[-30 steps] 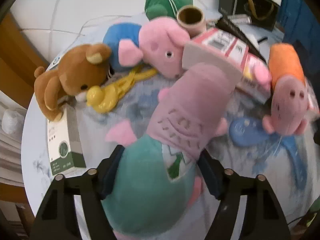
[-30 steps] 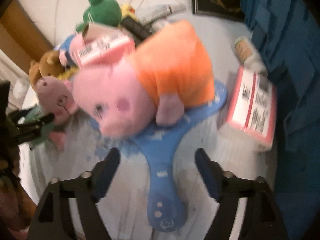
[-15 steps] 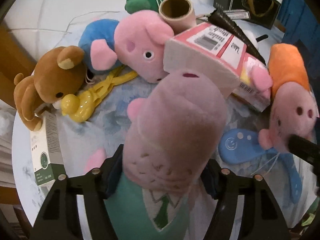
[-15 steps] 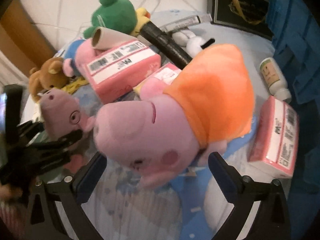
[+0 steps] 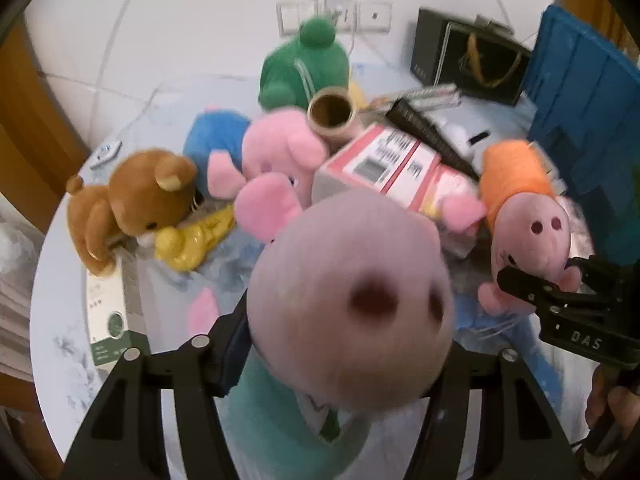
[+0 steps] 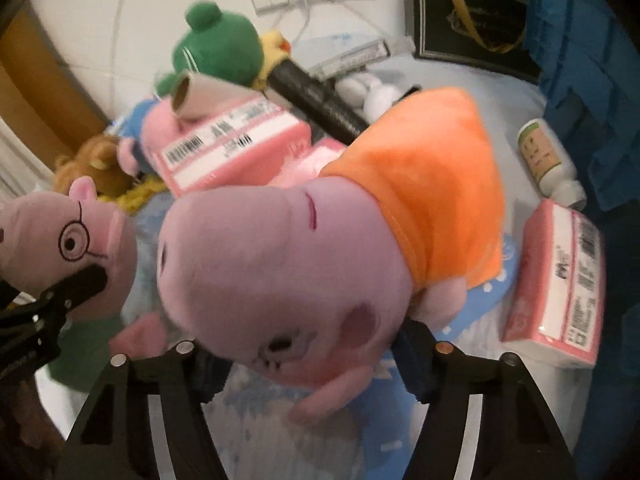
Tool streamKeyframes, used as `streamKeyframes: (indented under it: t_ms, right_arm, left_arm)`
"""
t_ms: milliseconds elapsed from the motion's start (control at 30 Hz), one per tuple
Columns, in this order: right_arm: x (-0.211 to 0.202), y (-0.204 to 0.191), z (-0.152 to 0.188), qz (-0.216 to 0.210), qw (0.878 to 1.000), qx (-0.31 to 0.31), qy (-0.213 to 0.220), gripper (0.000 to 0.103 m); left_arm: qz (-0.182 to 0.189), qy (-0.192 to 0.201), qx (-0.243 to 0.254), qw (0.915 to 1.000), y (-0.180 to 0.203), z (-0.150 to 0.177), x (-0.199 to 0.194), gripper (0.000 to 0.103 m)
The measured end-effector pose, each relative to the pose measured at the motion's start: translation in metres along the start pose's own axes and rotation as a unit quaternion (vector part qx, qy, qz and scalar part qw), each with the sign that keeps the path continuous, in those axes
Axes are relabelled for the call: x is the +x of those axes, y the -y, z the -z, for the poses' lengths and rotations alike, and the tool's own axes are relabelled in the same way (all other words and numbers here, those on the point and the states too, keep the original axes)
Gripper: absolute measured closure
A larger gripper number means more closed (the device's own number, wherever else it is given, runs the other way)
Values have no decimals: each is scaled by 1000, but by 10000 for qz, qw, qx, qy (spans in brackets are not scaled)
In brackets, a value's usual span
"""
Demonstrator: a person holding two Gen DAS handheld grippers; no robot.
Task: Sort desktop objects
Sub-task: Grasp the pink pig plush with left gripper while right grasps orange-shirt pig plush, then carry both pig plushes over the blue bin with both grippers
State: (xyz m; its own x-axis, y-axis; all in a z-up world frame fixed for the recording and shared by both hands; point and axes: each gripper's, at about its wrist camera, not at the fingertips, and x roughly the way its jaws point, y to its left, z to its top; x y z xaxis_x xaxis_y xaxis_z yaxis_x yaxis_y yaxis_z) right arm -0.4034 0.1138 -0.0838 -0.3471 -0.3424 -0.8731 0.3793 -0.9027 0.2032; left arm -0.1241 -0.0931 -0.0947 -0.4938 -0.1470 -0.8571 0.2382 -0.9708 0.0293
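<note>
My left gripper [image 5: 340, 364] is shut on a pig plush in a teal shirt [image 5: 352, 304], lifted off the table with its snout filling the view; it also shows in the right wrist view [image 6: 60, 240], with glasses. My right gripper [image 6: 308, 360] is shut on a pig plush in an orange dress [image 6: 320, 248], held above the blue fan [image 6: 480, 304]. That plush shows in the left wrist view [image 5: 524, 216] with the right gripper's fingers [image 5: 532, 288] around it.
On the round table [image 5: 60, 280] lie a brown bear [image 5: 128, 200], a pink pig in blue [image 5: 272, 152], a green frog plush [image 5: 304, 64], a yellow toy [image 5: 192, 240], a cardboard tube [image 5: 332, 112], pink tissue packs [image 5: 384, 164] [image 6: 556, 280], a green-white box [image 5: 108, 312], a bottle [image 6: 548, 160]. A blue crate [image 5: 580, 92] stands right.
Both plushes have been lifted and tilted toward the cameras. The right gripper closed on the orange-dress pig and raised it off the blue fan; both grippers have come closer together.
</note>
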Motion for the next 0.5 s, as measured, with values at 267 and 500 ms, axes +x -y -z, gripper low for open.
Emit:
streamKeyframes:
  t_ms: [267, 500]
  right_arm:
    - [-79, -4, 8, -247, 9966, -100, 774, 42]
    - [-151, -9, 16, -231, 9878, -208, 1524, 43]
  left_arm:
    - [167, 773, 122, 9968, 20, -5, -67, 43]
    - [464, 1403, 418, 9881, 56, -8, -123, 43]
